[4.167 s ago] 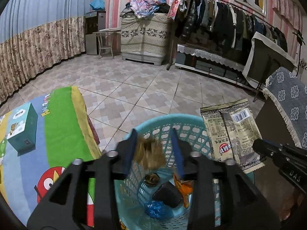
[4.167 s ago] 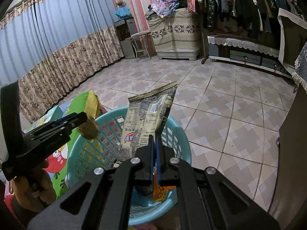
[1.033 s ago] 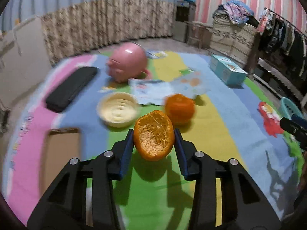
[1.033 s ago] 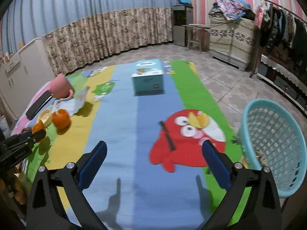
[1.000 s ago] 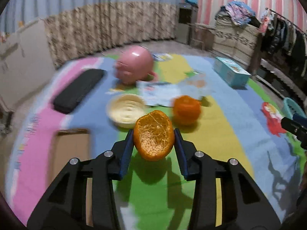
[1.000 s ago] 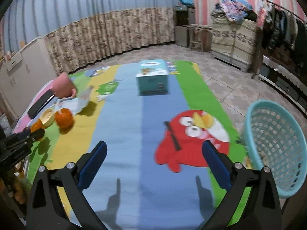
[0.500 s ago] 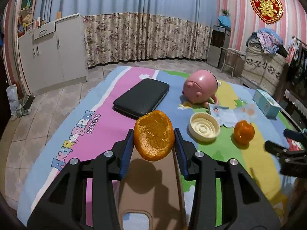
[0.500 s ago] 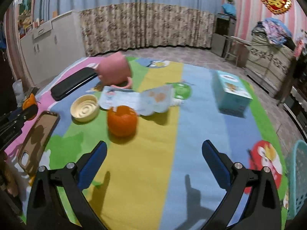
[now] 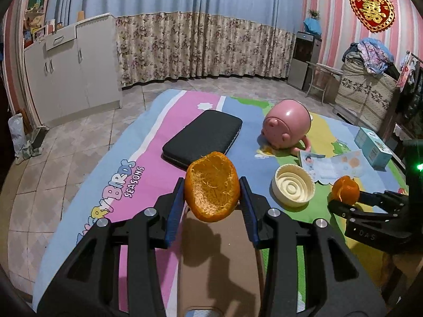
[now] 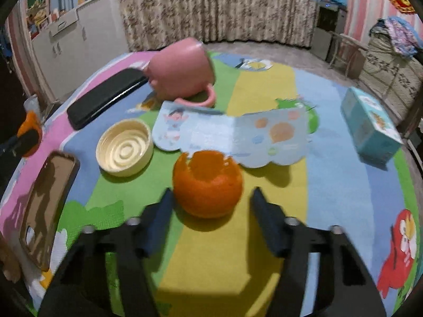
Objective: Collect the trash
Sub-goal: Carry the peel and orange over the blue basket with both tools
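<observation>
Bright cartoon mat (image 10: 264,95) covers tiled floor; left hand-held gripper (image 9: 211,192) clamps orange peel (image 9: 211,187).

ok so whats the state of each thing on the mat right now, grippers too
left gripper: shut on an orange peel half, lifted
right gripper: jaws just closing around second peel half, not yet pressing
second peel half: on the mat, hollow up
pink mug: tipped on its side
cream lid: upside down
leaflet: unfolded, flat

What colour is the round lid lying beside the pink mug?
Cream lid, clearest in the right wrist view.
</observation>
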The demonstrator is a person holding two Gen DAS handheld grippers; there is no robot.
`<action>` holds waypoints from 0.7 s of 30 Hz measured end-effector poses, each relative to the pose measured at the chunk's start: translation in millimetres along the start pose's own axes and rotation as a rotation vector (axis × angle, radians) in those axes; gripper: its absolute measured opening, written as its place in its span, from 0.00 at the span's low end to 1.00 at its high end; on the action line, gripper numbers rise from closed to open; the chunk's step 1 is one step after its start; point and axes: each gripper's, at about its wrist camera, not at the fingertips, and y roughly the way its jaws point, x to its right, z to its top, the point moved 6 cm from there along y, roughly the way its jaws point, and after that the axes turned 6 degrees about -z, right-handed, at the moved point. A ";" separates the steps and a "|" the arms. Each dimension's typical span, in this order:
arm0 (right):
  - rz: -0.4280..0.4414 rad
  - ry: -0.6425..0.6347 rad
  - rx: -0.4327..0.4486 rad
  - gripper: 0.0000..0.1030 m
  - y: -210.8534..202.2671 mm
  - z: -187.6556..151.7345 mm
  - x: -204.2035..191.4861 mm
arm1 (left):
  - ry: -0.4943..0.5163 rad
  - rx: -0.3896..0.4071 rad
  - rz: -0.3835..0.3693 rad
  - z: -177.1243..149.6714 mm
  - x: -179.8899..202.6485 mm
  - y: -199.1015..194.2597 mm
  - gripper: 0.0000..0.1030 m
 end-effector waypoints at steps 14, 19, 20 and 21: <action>-0.072 0.081 0.174 0.37 -117.2 -5.5 115.0 | 0.044 0.055 -0.086 20.4 82.1 -28.0 0.38; -0.200 0.120 0.216 0.37 -173.0 -25.5 191.3 | 0.084 0.068 -0.168 24.1 139.8 -33.8 0.38; -0.220 0.137 0.220 0.37 -181.6 -31.7 205.2 | 0.095 0.069 -0.191 24.7 154.9 -35.1 0.38; -0.239 0.159 0.224 0.37 -189.6 -38.9 220.0 | 0.108 0.070 -0.213 24.8 170.6 -36.5 0.38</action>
